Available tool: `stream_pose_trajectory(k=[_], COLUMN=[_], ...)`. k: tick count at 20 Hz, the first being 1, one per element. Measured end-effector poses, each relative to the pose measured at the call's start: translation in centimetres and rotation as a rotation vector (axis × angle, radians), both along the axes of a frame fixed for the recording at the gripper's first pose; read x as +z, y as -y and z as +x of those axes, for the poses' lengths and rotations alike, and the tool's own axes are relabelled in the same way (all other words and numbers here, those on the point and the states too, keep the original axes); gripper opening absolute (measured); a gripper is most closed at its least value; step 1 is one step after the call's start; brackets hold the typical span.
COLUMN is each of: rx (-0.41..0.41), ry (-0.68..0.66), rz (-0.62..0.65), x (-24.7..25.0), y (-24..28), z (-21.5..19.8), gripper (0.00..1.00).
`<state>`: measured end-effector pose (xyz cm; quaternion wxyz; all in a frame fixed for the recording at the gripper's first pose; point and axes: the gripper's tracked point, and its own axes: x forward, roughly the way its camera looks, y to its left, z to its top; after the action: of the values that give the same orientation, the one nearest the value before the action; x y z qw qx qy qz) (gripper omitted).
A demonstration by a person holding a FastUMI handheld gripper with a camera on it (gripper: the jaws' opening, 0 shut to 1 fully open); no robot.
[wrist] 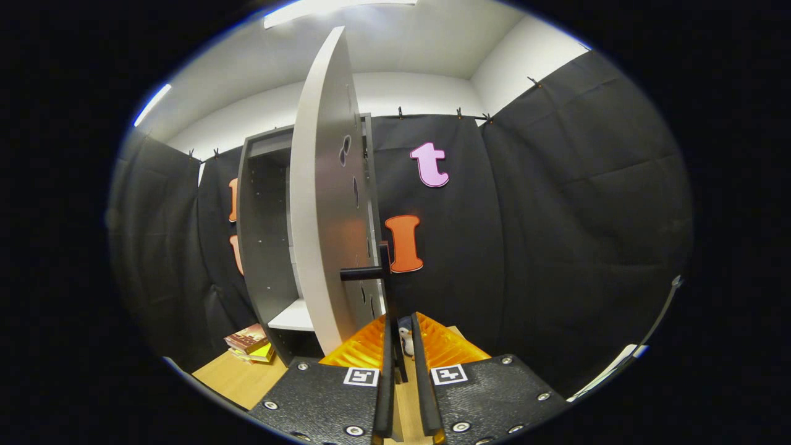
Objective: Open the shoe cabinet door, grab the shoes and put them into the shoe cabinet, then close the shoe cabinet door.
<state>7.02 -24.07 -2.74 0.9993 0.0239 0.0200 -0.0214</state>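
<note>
I'm holding my gripper with its fingers nearly together, just a thin gap between them, and the black bar handle of the tall grey shoe cabinet door is sitting right at the tips. Can't tell if both fingers are actually pressing on it. The door is standing swung open, edge toward me, at about 12 o'clock. The grey cabinet behind it is showing a white shelf at 11 o'clock. A small stack of books is lying on the wooden floor at 10 o'clock. A small white figure is peeking through between the fingers.
</note>
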Motion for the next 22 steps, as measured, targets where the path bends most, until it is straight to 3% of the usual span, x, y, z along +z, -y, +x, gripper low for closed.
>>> stream_pose_trajectory(k=[7, 13, 22], rx=[0.031, 0.019, -0.038], ry=[-0.003, -0.009, 0.043], rz=[-0.024, -0.051, -0.059], x=[-0.2, 0.0, 2.0], y=[0.6, 1.1, 0.9], z=[0.2, -0.5, -3.7], gripper=[0.17, 0.23, 0.55])
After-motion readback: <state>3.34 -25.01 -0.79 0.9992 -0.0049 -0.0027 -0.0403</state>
